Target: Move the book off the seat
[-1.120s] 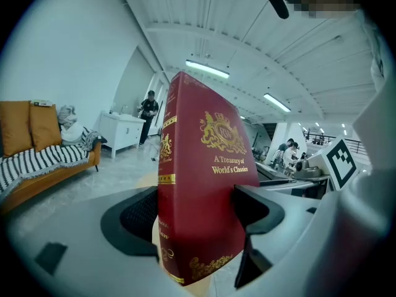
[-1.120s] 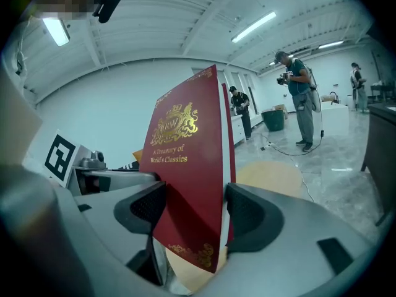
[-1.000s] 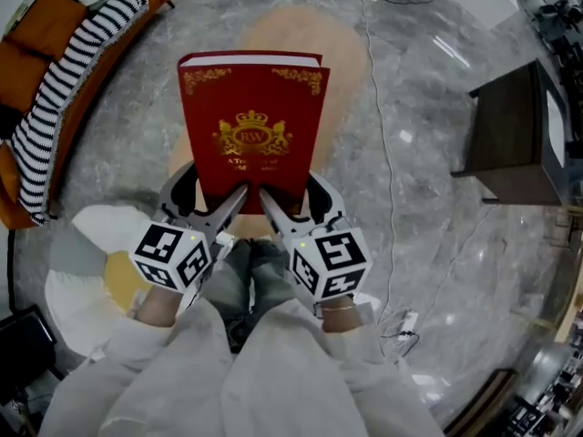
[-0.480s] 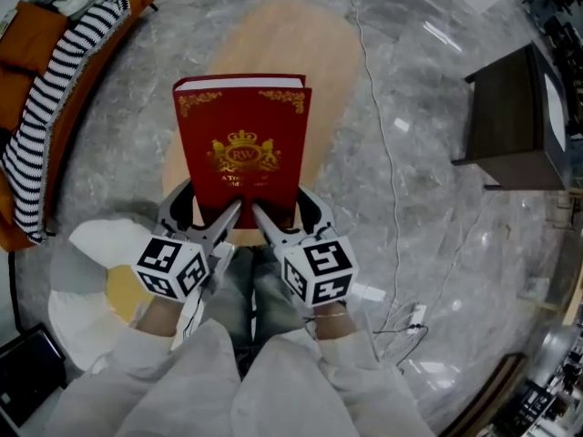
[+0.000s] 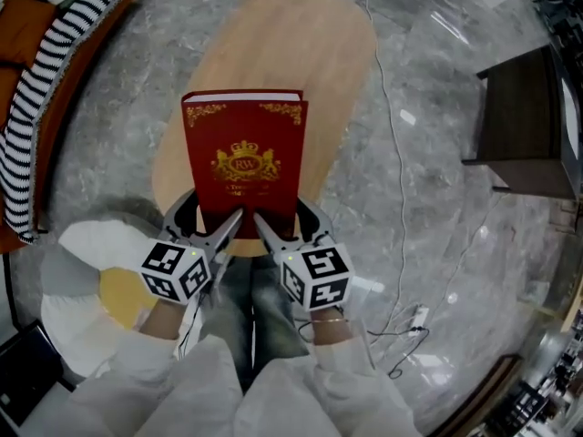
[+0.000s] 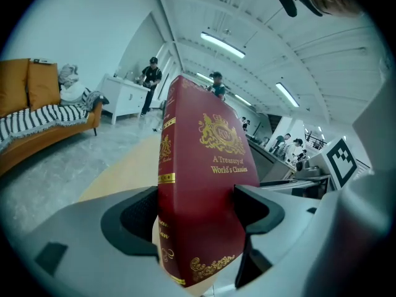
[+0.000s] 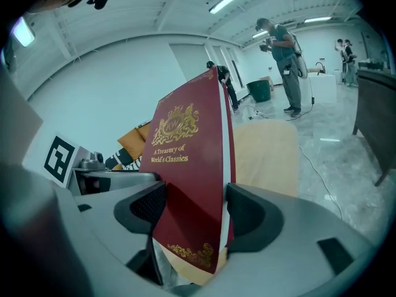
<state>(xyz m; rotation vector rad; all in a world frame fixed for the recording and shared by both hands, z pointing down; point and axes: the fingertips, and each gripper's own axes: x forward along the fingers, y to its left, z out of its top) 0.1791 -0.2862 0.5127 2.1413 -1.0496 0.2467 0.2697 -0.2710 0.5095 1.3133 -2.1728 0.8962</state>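
The left tool (image 5: 208, 215) is clamped on the spine-side bottom corner of the book (image 5: 244, 157), and the right tool (image 5: 287, 217) is clamped on its page-side bottom corner. The book is held upright in the air, cover facing the person, over the near end of the oval tabletop (image 5: 273, 53)

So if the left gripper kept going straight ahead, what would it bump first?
The left gripper is clamped on the red book, which would travel along. Beyond that, probably the oval wooden table, though it may pass above it; depth is unclear.
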